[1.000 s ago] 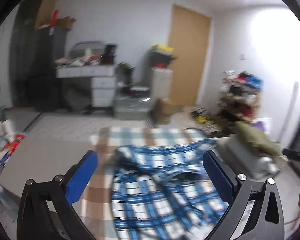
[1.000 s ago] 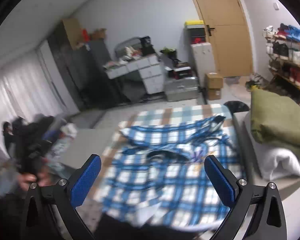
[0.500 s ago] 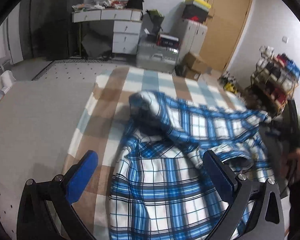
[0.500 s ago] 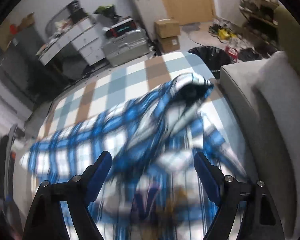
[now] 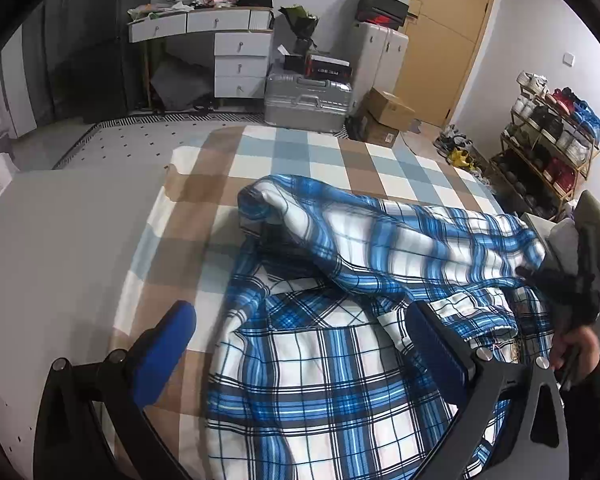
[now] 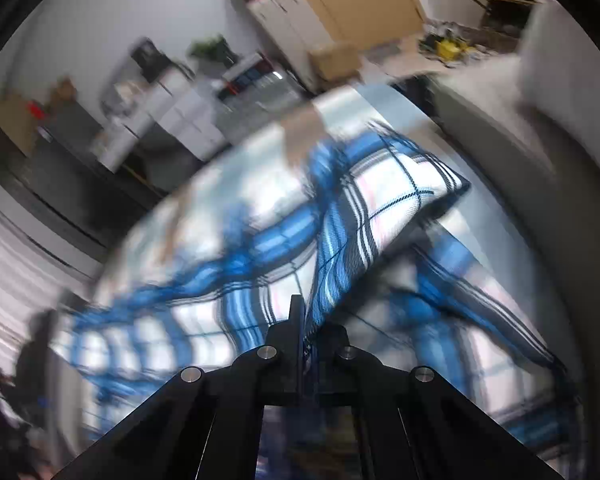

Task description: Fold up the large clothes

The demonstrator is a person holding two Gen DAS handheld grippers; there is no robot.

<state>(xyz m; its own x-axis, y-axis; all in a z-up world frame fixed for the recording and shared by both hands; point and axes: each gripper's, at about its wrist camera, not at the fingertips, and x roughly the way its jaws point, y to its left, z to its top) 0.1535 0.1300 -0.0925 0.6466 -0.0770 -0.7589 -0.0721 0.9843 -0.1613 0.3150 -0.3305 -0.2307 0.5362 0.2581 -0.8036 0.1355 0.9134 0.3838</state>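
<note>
Spread wide and empty, left gripper (image 5: 296, 344) just above the near part of the blue plaid shirt (image 5: 340, 380): best clamped on a near edge of the shirt before any pull. Clamped shut on a fold of the shirt (image 6: 340, 240), right gripper (image 6: 306, 328); worth lifting gently to flatten the bunched sleeve. Beneath the shirt, checked bedspread (image 5: 320, 152); beyond the shirt, silver suitcase (image 5: 306, 98)

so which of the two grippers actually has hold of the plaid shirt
The right gripper: its jaws are shut on a fold of the blue plaid shirt. The left gripper hovers over the shirt with its blue pads wide apart, gripping nothing.
</note>
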